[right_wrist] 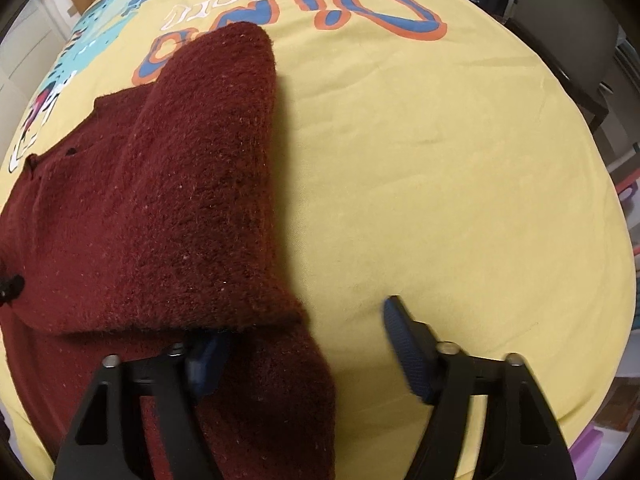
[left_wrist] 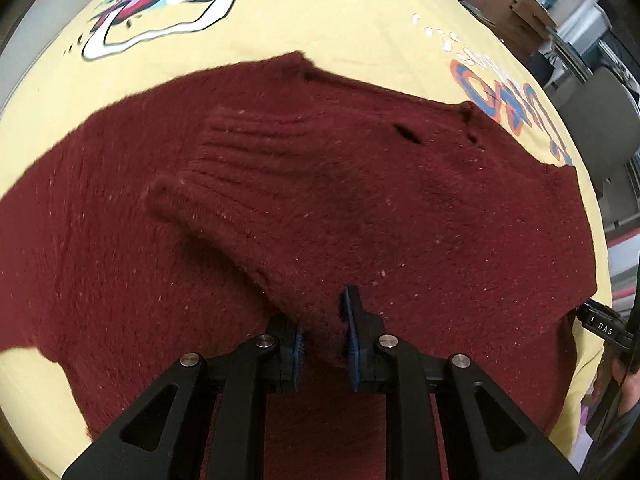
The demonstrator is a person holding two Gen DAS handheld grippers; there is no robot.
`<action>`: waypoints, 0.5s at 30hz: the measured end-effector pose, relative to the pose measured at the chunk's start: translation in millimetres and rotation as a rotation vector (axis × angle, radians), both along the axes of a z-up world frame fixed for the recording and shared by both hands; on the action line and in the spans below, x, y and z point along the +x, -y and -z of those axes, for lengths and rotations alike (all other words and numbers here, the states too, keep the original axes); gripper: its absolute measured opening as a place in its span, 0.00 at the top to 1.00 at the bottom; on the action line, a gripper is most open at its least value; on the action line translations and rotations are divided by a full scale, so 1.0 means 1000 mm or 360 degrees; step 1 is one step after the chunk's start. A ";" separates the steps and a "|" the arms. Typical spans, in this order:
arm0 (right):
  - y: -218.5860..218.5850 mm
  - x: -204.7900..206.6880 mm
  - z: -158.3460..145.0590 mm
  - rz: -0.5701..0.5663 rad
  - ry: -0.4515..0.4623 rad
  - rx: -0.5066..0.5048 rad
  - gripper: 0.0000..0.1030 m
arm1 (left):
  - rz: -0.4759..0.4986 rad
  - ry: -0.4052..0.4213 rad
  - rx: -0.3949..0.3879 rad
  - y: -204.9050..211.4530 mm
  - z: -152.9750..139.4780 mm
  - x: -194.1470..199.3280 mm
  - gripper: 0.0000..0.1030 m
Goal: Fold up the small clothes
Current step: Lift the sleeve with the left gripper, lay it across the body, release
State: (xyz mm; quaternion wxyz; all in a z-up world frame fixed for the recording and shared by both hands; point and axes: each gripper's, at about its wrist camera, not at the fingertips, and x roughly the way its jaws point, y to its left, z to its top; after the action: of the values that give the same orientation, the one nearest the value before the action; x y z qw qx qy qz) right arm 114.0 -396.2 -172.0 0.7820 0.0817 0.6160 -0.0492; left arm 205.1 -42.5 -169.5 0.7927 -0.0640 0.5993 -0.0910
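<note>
Sweater: small dark-red knitted garment, lying on a yellow printed cloth spread over the worktop.
Position: across the middle of the cloth, partly covering the cartoon print and the orange-and-blue lettering.
Surface: fuzzy, thick knit, flecked with pale lint; a ribbed band shows on the folded-over sleeve; two small dark slits, probably buttonholes, sit near one edge.
Folds done: one sleeve laid across the body in the left wrist view; in the right wrist view a side panel is doubled over, giving a long straight folded edge.
Folds left, as judged: the garment is still wider than a finished bundle and its lower part is loose, so at least a final fold in half seems to remain. Roughly midway.
Left tool: jaws nearly together, pinching a ridge of the sweater's knit between the blue pads.
Right tool: jaws about half apart; one pad is tucked under the sweater's folded edge, the other stands clear over bare yellow cloth, so nothing is clamped.
Handling, as judged: soft and bulky, likely to spring back unless pressed flat.
</note>
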 end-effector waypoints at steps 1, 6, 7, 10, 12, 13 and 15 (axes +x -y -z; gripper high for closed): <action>0.000 0.000 0.000 -0.0001 0.0008 0.0027 0.60 | -0.0007 -0.0010 -0.0007 -0.002 0.000 0.000 0.84; -0.004 0.000 -0.008 -0.0028 0.0045 0.0031 0.85 | -0.0045 0.0015 -0.0038 -0.015 -0.008 -0.006 0.84; -0.005 0.000 -0.008 -0.0031 0.0045 0.0025 0.86 | -0.0048 0.0023 -0.0042 -0.016 -0.009 -0.007 0.84; -0.004 0.000 -0.006 -0.0035 0.0029 0.0036 0.86 | -0.0044 0.0028 -0.0030 -0.019 -0.011 -0.011 0.84; -0.003 0.001 -0.003 -0.0038 0.0021 0.0046 0.84 | -0.0037 0.0008 -0.0029 -0.019 -0.006 -0.011 0.84; -0.004 0.001 -0.004 -0.0041 0.0023 0.0049 0.84 | -0.0036 0.0003 -0.0033 -0.018 -0.004 -0.010 0.84; -0.004 0.001 -0.005 -0.0051 0.0019 0.0044 0.80 | -0.0034 -0.0002 -0.0043 -0.020 -0.006 -0.010 0.82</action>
State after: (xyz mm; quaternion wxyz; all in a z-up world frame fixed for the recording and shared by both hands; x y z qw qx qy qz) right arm 115.3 -392.3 -166.6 0.7851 0.0829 0.6132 -0.0278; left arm 195.0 -22.1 -163.2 0.7923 -0.0811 0.5979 -0.0904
